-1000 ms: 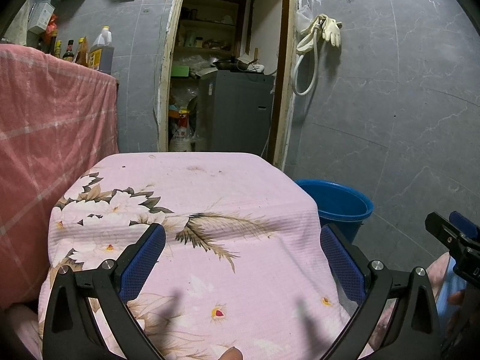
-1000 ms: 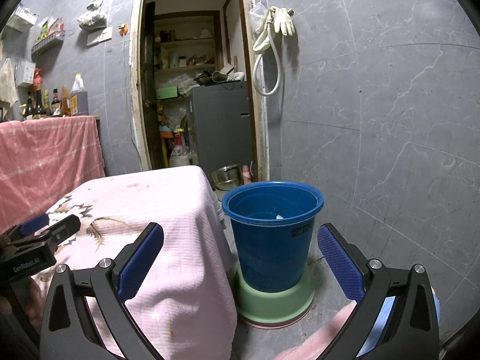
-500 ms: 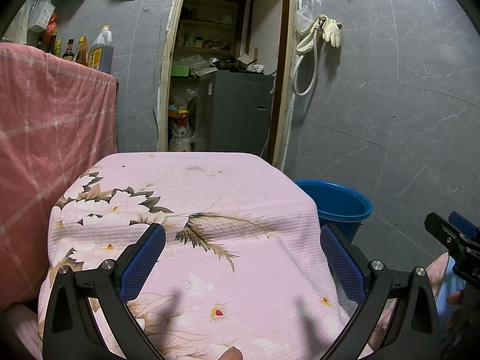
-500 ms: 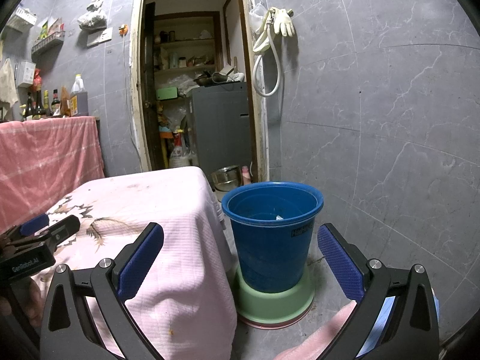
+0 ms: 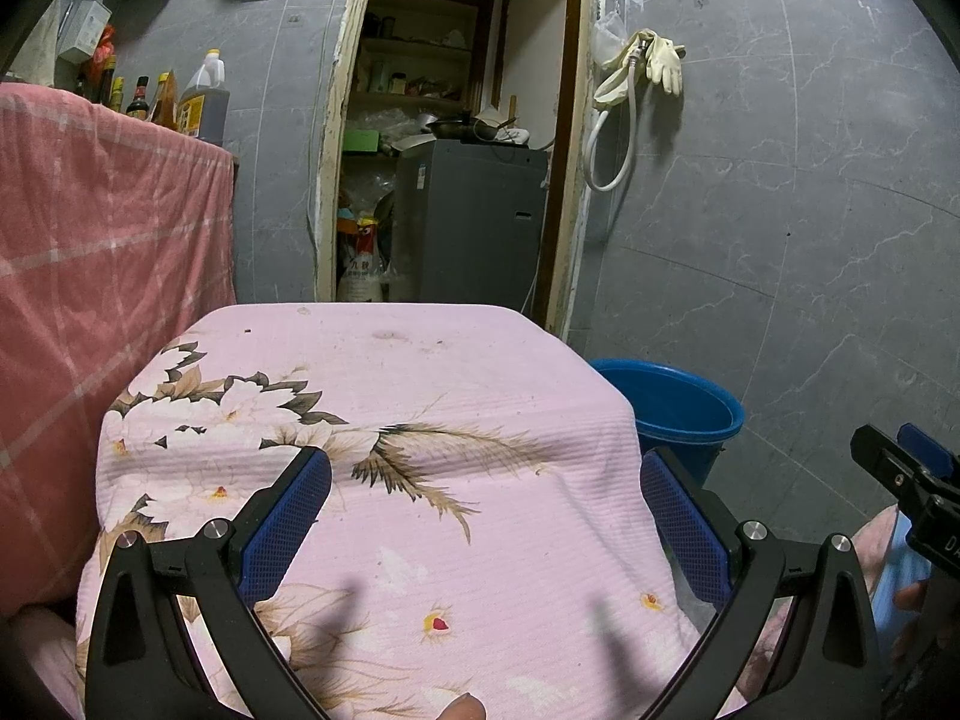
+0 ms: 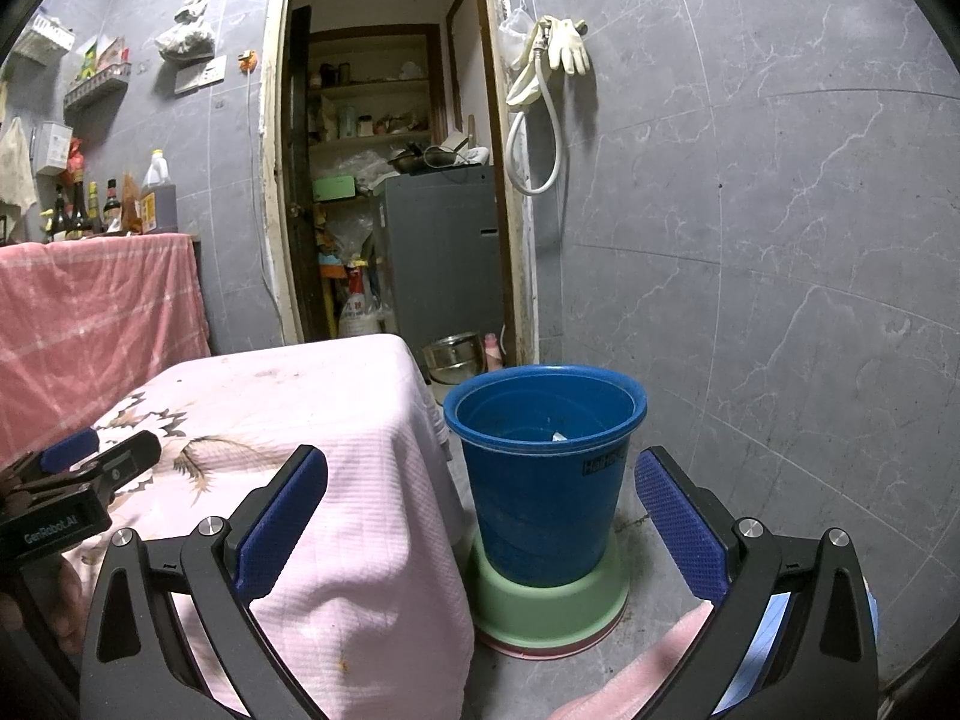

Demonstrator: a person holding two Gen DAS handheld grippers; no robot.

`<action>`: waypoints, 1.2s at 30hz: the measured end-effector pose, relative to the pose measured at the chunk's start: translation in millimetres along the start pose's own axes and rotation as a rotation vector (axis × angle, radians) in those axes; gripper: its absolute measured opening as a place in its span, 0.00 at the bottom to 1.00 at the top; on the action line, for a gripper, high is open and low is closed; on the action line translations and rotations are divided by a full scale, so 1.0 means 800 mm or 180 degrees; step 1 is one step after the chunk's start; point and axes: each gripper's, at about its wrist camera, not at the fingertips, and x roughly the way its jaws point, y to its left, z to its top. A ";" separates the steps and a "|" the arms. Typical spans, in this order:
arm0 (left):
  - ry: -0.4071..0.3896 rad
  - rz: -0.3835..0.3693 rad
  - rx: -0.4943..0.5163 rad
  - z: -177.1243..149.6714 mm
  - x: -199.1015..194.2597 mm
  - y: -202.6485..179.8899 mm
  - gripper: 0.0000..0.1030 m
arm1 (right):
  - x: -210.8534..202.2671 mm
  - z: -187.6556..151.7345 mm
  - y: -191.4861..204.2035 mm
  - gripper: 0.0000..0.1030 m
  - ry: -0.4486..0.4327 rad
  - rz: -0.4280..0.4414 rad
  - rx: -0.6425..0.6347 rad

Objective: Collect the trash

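Both my grippers are held level, pointing forward, jaws spread wide with nothing between the pads. Left gripper (image 5: 485,516) hovers over the pink floral cloth (image 5: 384,420) that covers the low table, which fills the centre of the left wrist frame; its finger shadows fall on the cloth at lower centre. Right gripper (image 6: 480,516) hangs off the table's right edge, framing the blue bucket (image 6: 543,480) at centre of the right wrist frame. The bucket sits in a green basin (image 6: 549,609) on the grey floor, just beside the draped table corner. Right wrist view shows down into the bucket: one small pale scrap (image 6: 558,437) near the bottom. Left view only catches the bucket's rim at centre right, behind the table corner, no inside visible. Each view sees the other gripper at its edge: mine on the right at far right of the left frame, the left one at lower left of the right frame. Tabletop is bare cloth with a few stains near the far edge. Room: grey marbled tile walls, open doorway (image 5: 456,138) at upper centre with shelves and a grey appliance, gloves and hose (image 6: 549,60) hung right of the door, pink checked cloth (image 5: 102,252) at left with bottles on top.
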 end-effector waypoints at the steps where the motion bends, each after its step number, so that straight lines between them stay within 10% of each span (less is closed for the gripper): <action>1: 0.0000 -0.0001 -0.0001 0.000 0.000 0.000 0.98 | 0.000 0.000 0.000 1.00 0.0000 -0.0001 0.0000; 36: 0.0009 -0.0002 -0.0004 -0.003 0.000 -0.003 0.98 | 0.000 -0.003 0.003 1.00 -0.0007 -0.0003 0.0003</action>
